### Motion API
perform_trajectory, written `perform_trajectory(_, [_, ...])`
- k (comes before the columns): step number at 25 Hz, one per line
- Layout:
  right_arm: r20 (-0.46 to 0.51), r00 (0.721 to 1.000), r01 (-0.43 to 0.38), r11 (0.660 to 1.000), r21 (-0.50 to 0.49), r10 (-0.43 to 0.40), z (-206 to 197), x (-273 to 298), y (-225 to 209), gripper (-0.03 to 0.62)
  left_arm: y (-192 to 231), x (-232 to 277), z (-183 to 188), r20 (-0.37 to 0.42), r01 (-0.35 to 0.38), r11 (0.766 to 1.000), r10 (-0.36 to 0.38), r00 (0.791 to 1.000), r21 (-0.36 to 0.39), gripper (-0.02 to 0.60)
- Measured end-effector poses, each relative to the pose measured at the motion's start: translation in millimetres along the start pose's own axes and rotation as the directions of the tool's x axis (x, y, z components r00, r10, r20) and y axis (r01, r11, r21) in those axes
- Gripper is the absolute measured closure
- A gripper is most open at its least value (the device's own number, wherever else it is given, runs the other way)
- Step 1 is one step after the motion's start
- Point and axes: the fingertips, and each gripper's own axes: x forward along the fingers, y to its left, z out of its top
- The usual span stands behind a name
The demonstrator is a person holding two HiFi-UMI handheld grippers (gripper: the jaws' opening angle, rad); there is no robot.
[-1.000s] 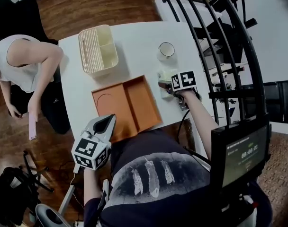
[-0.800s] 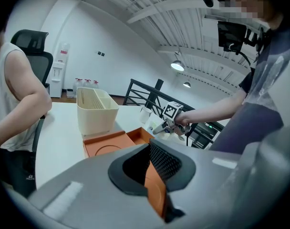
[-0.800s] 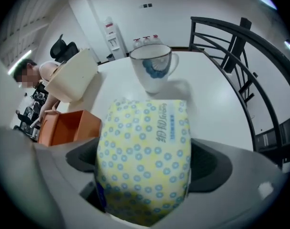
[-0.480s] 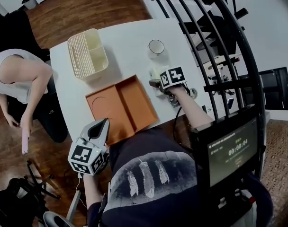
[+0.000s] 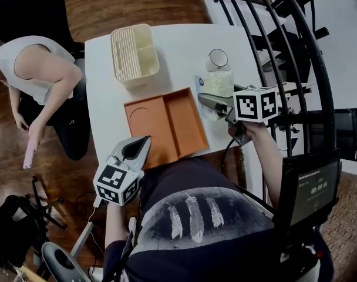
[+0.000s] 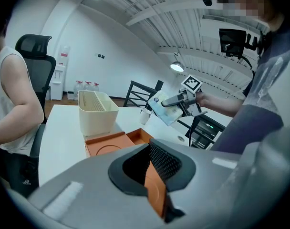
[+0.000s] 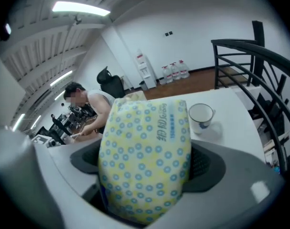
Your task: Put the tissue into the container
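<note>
A tissue pack (image 5: 215, 84), yellow with blue dots, hangs above the right side of the white table (image 5: 178, 46). My right gripper (image 5: 206, 97) is shut on it, and in the right gripper view the pack (image 7: 145, 156) fills the space between the jaws. The cream container (image 5: 134, 54), ribbed on one half with open compartments on the other, stands at the table's far left. My left gripper (image 5: 141, 147) is shut and holds nothing, low at the near edge by the orange tray (image 5: 167, 125). The left gripper view shows the container (image 6: 95, 111) and the raised pack (image 6: 163, 109).
A white cup (image 5: 218, 59) stands beyond the pack. A person in a white top (image 5: 37, 75) bends over beside the table's left edge. A black stair railing (image 5: 296, 40) runs close along the right side, with a monitor (image 5: 310, 187) near my right arm.
The right gripper has closed on the tissue pack and lifted it off the table toward me. The left gripper has stayed low at the near edge.
</note>
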Motion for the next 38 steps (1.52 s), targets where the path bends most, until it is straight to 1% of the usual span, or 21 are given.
perform_trajectory(2, [0.015,0.998,-0.056,0.998,-0.028,0.057,11,-8,27,0.092,1,-2,0,0.003,-0.001,1.0,0.001,1.0,-0.001,0.568])
perform_trajectory(4, [0.018,0.995,-0.094,0.994,-0.06,0.095,14,-12,48,0.092,1,-3,-2,0.004,-0.005,1.0,0.005,1.0,0.001,0.568])
perform_trajectory(6, [-0.003,0.994,-0.108,0.99,-0.093,0.108,6,-9,61,0.092,2,-4,-4,0.003,-0.014,1.0,0.014,1.0,-0.001,0.568])
perform_trajectory(9, [-0.075,0.992,-0.11,0.988,-0.109,0.102,-22,10,66,0.092,3,-6,-7,0.003,-0.025,1.0,0.025,1.0,-0.009,0.568])
perform_trajectory(13, [-0.168,0.983,-0.092,0.992,-0.089,0.076,-66,40,63,0.092,2,-10,-5,0.002,-0.032,0.999,0.032,0.999,-0.02,0.568])
perform_trajectory(18, [-0.215,0.975,-0.058,0.998,-0.014,0.054,-93,64,59,0.092,2,-20,-5,-0.009,-0.041,0.999,0.041,0.999,-0.025,0.568])
perform_trajectory(22, [-0.231,0.973,-0.008,1.0,-0.018,0.004,-102,77,50,0.092,1,-25,-5,-0.018,-0.045,0.999,0.045,0.999,-0.03,0.568])
perform_trajectory(26, [-0.219,0.975,0.041,0.998,0.038,-0.031,-109,89,37,0.092,3,-28,-10,-0.023,-0.045,0.998,0.044,0.999,-0.032,0.568])
perform_trajectory(29, [-0.227,0.973,0.044,0.998,0.048,-0.032,-115,96,37,0.092,3,-29,-12,-0.026,-0.047,0.998,0.046,0.999,-0.033,0.568])
perform_trajectory(33, [-0.243,0.969,0.053,0.999,0.009,-0.05,-126,113,41,0.092,9,-30,-22,-0.027,-0.046,0.998,0.045,0.999,-0.038,0.568])
perform_trajectory(38, [-0.231,0.973,0.01,1.0,0.009,-0.008,-122,107,43,0.089,12,-32,-22,-0.023,-0.056,0.997,0.055,0.998,-0.044,0.568])
